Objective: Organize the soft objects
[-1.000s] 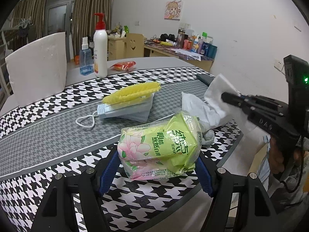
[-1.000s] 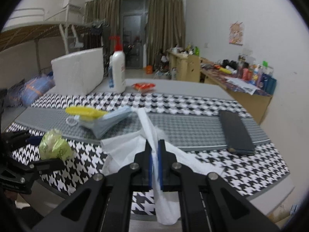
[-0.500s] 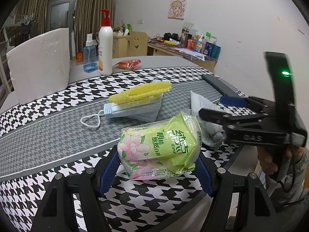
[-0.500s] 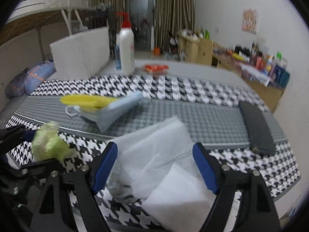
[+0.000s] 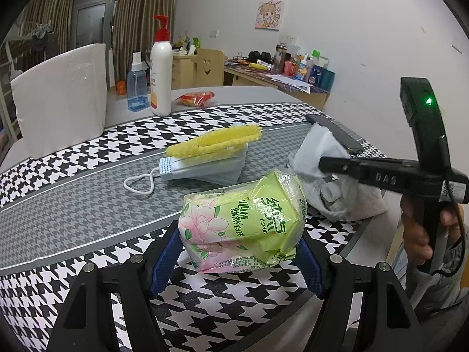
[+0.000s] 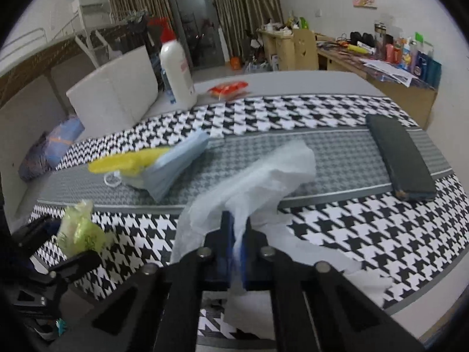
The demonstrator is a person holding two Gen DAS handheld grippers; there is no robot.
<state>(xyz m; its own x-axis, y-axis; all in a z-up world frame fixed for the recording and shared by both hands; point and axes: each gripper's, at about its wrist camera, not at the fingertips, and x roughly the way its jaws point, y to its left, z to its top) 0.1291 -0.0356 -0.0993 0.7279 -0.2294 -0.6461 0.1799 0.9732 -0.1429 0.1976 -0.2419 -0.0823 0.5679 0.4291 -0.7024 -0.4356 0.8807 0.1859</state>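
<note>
The left wrist view is taken from just behind the left gripper (image 5: 239, 253), looking forward and downward along its two fingers, so close that the green tissue pack (image 5: 243, 220) between them fills the lower centre. The right wrist view is taken likewise from behind the right gripper (image 6: 238, 234), aimed down across the houndstooth table (image 6: 366, 228) toward the curtains. Both views share the stack of face masks (image 5: 205, 167) (image 6: 173, 167), the white pump bottle (image 5: 161, 80) (image 6: 178, 73) and the tissue pack (image 6: 79, 231). Each gripper is caught in the other's view: the right gripper (image 5: 325, 162) at the right, the left gripper (image 6: 58, 249) at the lower left.
</note>
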